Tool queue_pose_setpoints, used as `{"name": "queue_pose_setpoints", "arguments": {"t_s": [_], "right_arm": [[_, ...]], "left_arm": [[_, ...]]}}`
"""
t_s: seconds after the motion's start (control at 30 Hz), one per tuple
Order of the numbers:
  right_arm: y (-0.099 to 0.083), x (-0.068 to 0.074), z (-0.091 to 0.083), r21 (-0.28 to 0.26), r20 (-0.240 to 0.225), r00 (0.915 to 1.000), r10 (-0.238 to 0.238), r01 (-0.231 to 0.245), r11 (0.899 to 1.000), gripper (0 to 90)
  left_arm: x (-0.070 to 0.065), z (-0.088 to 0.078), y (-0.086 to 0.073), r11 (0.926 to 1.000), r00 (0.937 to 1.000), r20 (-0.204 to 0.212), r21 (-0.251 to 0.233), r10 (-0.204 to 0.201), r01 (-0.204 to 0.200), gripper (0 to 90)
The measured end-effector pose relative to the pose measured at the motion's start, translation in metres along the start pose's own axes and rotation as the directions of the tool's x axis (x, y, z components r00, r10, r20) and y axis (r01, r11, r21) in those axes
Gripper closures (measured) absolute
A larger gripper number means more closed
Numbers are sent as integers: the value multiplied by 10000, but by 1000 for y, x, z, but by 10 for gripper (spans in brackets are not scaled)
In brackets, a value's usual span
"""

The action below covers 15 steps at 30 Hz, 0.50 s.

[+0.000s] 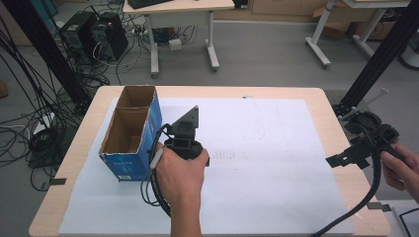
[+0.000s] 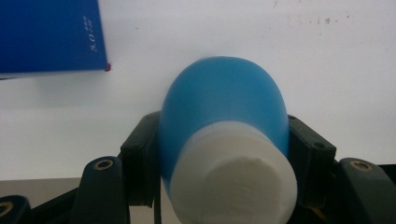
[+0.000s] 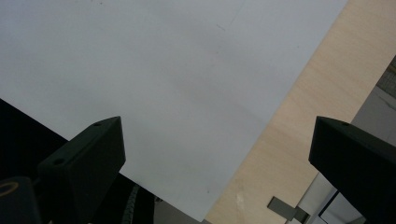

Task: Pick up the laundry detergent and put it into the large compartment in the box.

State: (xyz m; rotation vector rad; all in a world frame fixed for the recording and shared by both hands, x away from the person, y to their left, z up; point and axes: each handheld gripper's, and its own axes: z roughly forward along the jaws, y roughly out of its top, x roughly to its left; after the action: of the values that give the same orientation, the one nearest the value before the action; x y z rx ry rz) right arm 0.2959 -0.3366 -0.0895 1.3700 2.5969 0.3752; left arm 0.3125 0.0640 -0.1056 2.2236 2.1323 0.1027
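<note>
White paper (image 1: 257, 163) covers the wooden table. Left gripper (image 2: 223, 140) is clamped on a blue bottle (image 2: 224, 102) with a white cap, just beside the blue box (image 1: 131, 136) near the table's left edge. Right gripper (image 3: 217, 154) hangs over the right edge, jaws apart.

White sheet (image 1: 276, 148) covers wooden table (image 1: 336, 106). Behind it on floor: second desk (image 1: 178, 10), computer towers (image 1: 94, 32), tangled cables (image 1: 29, 123), black frame posts (image 1: 380, 59).
</note>
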Motion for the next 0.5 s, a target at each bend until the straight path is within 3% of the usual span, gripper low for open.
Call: {"name": "queue_pose_setpoints", "arguments": {"t_s": [0.2, 0.23, 0.5], "right_arm": [[4, 1, -1, -12, 13, 10000, -35, 35, 10000, 38], [5, 1, -2, -9, 9, 10000, -32, 32, 10000, 37], [14, 1, -2, 34, -68, 9999, -77, 77, 10000, 38]], "left_arm": [[5, -29, 0, 9994, 9997, 49, -242, -245, 247, 385], [7, -40, 0, 9990, 9996, 94, -333, -283, 286, 385], [10, -78, 7, 9986, 9996, -25, -454, -273, 272, 385]]}}
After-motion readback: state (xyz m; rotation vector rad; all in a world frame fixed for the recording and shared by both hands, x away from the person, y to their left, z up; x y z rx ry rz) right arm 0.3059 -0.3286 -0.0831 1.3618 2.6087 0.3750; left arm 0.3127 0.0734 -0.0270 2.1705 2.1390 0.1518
